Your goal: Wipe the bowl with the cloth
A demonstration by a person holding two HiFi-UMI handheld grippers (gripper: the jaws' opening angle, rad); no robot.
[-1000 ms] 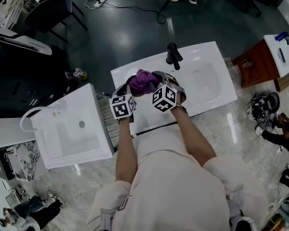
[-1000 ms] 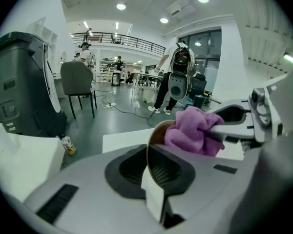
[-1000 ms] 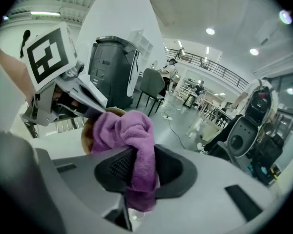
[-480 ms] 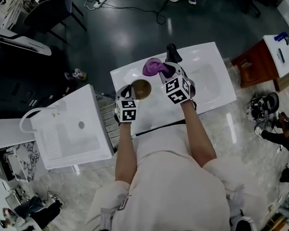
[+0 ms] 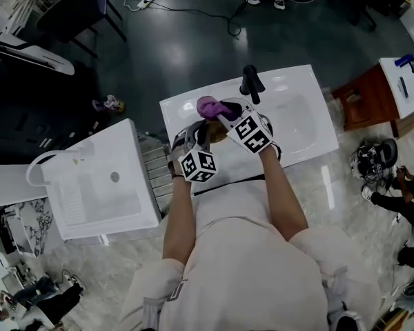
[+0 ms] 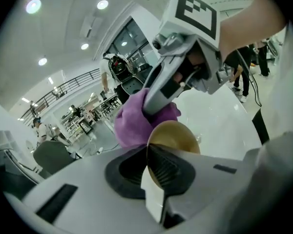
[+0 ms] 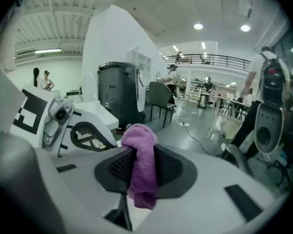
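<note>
Our left gripper (image 6: 150, 162) has its jaws pinched on the rim of the bowl (image 6: 176, 133), small and gold, held edge-on above the white bench (image 5: 297, 81). Just past it, toward the frame's upper centre, our right gripper (image 7: 142, 173) clamps the bunched purple cloth (image 7: 139, 139), apparently against the bowl's far side.

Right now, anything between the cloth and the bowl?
Nothing visible. The left gripper is clamped on the rim of the bowl and the right gripper pinches the cloth. In the left gripper view the cloth sits just behind the bowl's far edge; contact can't be confirmed.
</note>
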